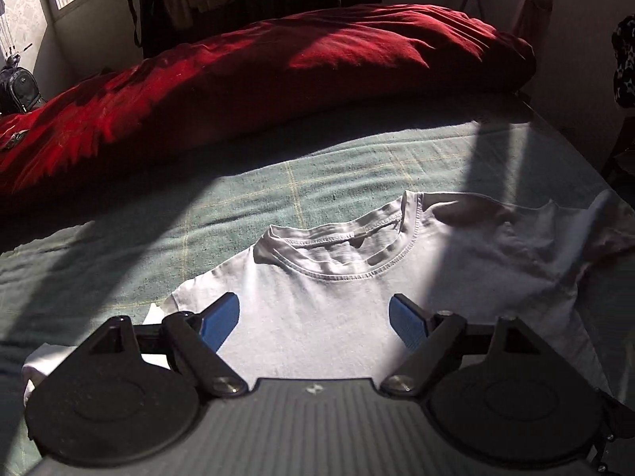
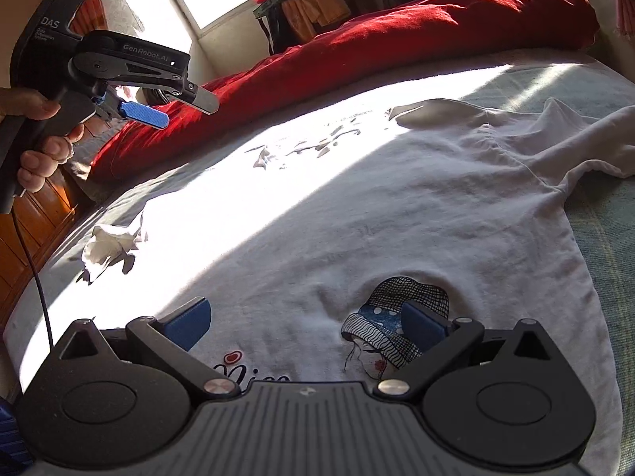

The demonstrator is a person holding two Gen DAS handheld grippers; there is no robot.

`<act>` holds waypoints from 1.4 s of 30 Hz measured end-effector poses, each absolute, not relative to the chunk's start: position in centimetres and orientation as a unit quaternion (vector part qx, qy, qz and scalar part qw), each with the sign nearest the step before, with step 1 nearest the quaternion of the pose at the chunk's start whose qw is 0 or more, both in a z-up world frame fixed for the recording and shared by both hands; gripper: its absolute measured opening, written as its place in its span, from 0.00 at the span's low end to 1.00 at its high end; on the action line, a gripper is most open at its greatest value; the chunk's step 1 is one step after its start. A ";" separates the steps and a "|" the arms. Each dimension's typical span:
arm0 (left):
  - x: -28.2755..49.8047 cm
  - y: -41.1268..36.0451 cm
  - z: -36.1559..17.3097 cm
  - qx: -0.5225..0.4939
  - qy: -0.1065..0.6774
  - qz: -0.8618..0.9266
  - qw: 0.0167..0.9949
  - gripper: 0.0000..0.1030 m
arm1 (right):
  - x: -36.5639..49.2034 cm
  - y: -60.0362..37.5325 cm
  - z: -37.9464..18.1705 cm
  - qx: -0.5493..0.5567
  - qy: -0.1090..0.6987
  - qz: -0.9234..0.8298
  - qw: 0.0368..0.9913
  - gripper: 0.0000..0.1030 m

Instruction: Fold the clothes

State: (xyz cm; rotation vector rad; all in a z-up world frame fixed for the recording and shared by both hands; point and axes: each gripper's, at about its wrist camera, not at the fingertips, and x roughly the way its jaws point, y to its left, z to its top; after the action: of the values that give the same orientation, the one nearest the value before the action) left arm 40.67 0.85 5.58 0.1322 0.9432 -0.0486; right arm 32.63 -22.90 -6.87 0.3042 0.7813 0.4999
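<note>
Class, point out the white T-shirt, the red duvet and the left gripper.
white T-shirt (image 1: 317,309): left wrist view, chest below the collar.
red duvet (image 1: 317,59): left wrist view, top folds.
left gripper (image 2: 178,113): right wrist view, between fingertips.

Bare green bedsheet (image 1: 238,198) open beyond white t-shirt (image 1: 337,297) collar; red duvet (image 1: 278,71) heaped across far side blocks reach; bed's right edge free.
</note>
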 end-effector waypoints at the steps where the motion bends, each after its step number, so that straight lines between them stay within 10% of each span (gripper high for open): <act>1: 39.6 1.0 5.3 0.063 0.457 -0.025 0.887 0.82 | 32.7 -23.0 -6.9 0.150 0.376 0.240 0.882 1.00; 15: 30.5 5.8 -6.7 0.029 0.465 -0.012 0.885 0.84 | 32.2 -20.4 -7.6 0.076 0.381 0.219 0.895 1.00; 42: 25.9 13.1 -3.4 -0.088 0.343 -0.080 0.932 0.88 | 25.2 -1.9 -5.5 -0.147 0.340 0.266 0.890 1.00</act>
State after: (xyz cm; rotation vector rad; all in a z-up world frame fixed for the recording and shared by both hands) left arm 25.93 13.08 -3.38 -0.1800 0.7022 -0.1635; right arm 25.17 -1.88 -5.50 -0.3053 0.7058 0.5529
